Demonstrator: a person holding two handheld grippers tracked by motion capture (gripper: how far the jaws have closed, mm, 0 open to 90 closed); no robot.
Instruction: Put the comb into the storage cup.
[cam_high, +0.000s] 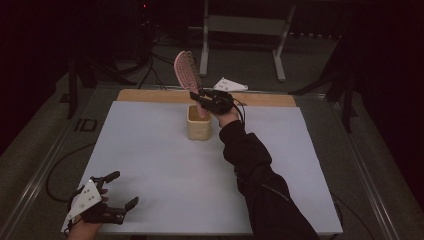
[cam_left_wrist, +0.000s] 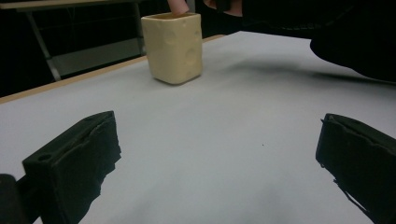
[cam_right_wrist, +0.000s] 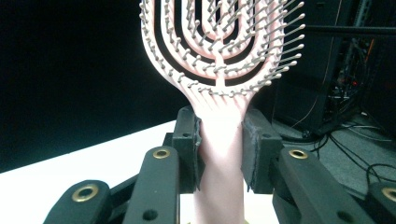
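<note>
Pink plastic hairbrush (cam_right_wrist: 219, 70) with vented head, stiff and probably light, stands clamped by its smooth neck in the right gripper (cam_right_wrist: 219, 144), handle end apparently inside the cream square cup (cam_high: 199, 123) on the worktop (cam_high: 165, 165). Left gripper (cam_high: 122, 189) rests with jaws apart, holding nothing.

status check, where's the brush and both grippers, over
Right gripper shut on pink hairbrush handle, handle end in cream cup. Left gripper open, parked at near table edge. Nothing in the way.

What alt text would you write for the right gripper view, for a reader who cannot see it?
The right gripper clamps the handle of a pink hairbrush between its black fingers, bristled head upright above them. The handle's lower end points down at a cream cup on the white table.
</note>
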